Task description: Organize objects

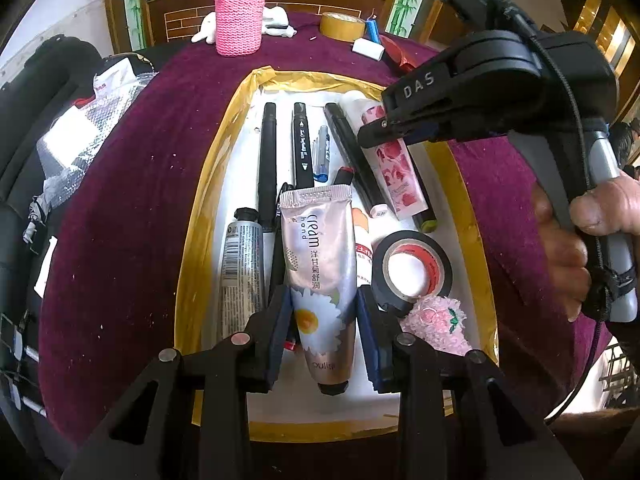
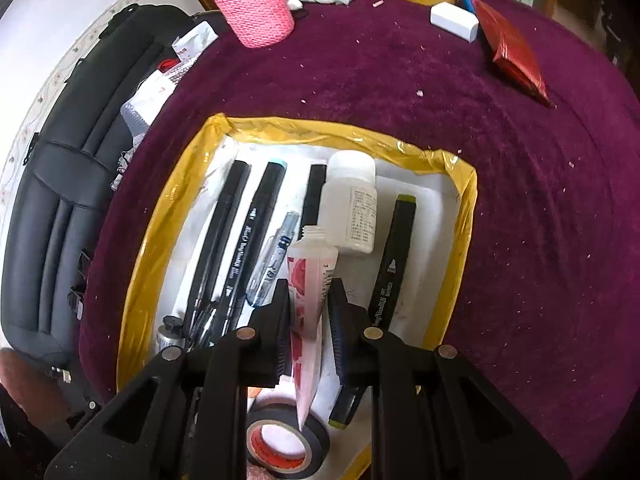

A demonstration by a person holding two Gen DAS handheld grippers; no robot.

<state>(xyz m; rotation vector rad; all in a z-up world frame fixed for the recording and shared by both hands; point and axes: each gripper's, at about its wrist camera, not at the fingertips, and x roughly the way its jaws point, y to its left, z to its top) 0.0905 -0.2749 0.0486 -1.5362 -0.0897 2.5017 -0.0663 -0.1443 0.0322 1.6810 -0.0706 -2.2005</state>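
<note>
Fingers of left gripper clamp the hand cream tube above the yellow-rimmed tray; right gripper pinches the rose-print tube over it.

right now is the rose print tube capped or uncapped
Uncapped. In the right wrist view the rose print tube, held in the right gripper, ends in a bare threaded neck with no cap on it.

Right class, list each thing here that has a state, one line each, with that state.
left tool: shut on the hand cream tube, cap on
right tool: shut on the rose tube, cap off
white bottle: lying down, capped
black tape roll: lying flat
</note>
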